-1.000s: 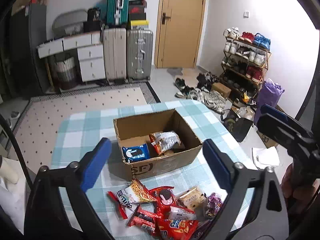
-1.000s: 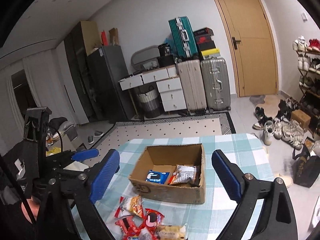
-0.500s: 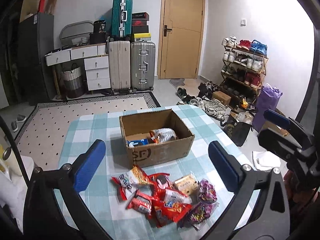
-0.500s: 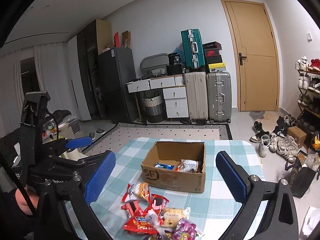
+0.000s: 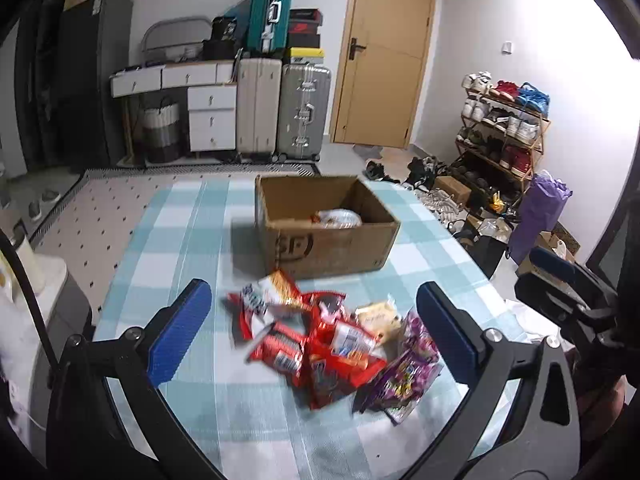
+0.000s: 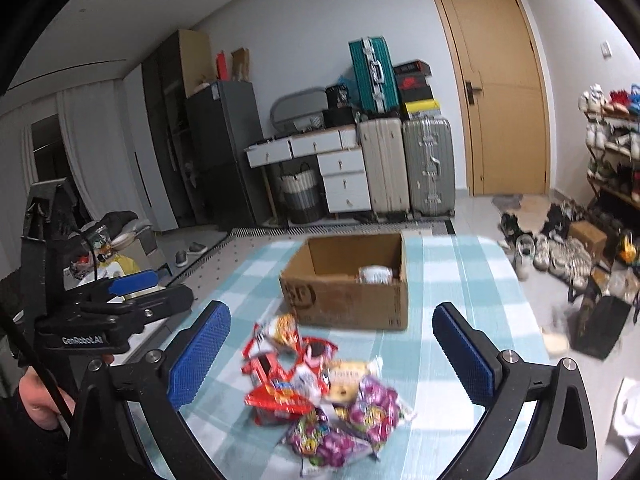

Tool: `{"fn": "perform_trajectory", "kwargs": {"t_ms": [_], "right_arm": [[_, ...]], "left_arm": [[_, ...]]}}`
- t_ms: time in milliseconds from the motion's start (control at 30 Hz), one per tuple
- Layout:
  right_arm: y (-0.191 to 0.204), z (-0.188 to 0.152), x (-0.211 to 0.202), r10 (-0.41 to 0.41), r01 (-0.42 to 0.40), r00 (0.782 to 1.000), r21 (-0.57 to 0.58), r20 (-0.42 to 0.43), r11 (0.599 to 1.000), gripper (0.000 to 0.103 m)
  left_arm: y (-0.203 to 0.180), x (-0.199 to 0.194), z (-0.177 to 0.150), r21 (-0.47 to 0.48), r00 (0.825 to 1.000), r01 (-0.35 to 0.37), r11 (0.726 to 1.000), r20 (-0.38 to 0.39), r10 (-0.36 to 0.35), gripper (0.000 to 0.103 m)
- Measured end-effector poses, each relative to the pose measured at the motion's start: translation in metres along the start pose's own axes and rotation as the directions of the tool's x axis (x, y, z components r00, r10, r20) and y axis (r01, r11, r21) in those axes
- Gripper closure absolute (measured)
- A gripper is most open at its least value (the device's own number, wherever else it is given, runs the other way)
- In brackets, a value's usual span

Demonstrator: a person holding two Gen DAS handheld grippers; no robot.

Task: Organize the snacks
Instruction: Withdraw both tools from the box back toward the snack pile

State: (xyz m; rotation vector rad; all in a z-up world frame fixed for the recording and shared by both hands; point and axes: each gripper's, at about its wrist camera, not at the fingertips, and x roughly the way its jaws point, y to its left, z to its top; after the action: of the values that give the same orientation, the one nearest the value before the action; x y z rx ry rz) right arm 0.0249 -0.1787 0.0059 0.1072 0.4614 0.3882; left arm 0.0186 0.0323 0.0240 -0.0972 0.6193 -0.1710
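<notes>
A heap of snack packets [image 5: 320, 344] [image 6: 316, 384], mostly red ones with purple ones [image 6: 360, 412] at its near right, lies on the blue-checked tablecloth [image 5: 180, 240]. Behind it stands an open cardboard box [image 5: 328, 240] [image 6: 348, 300] with a pale packet [image 5: 338, 218] showing inside. My left gripper [image 5: 310, 304] hangs open above the near side of the heap, touching nothing. My right gripper [image 6: 331, 320] is also open, wide, over the same heap with nothing gripped. Each wrist view catches the other gripper at its edge: the right gripper [image 5: 560, 280], the left gripper [image 6: 120, 292].
Suitcases [image 5: 280, 108], a white drawer unit [image 5: 212, 120] and a wooden door [image 5: 380, 60] line the far wall. A shoe rack [image 5: 504, 128] and scattered shoes and bags sit right of the table. A dotted rug [image 5: 100, 216] lies beyond the table's far left.
Both grippers have drawn back from the box and sunk a little, so the whole snack heap now lies between their fingers. The right jaws have spread slightly wider.
</notes>
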Motion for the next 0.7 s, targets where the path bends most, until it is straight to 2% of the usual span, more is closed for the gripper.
{"fn": "perform_trajectory", "kwargs": {"t_ms": [267,467,700], "right_arm": [[-0.011,-0.053,0.014,0.023,-0.020,0.998,0.053,-0.063,0.998,0.000],[-0.006,-0.086,0.030,0.007,-0.004,0.993,0.026,-0.119,1.000,0.000],[0.002,-0.112,0.057,0.045,-0.044,0.979,0.012,-0.198,0.999,0.000]], "left_arm": [[0.018,0.028,-0.043,-0.083,0.997,-0.002,0.997,-0.074,-0.004,0.001],[0.027,0.043,-0.067,-0.113,0.995,-0.011,0.993,-0.096,0.000,0.001],[0.034,0.057,-0.087,-0.126,0.991,-0.016,0.992,-0.135,-0.001,0.001]]}}
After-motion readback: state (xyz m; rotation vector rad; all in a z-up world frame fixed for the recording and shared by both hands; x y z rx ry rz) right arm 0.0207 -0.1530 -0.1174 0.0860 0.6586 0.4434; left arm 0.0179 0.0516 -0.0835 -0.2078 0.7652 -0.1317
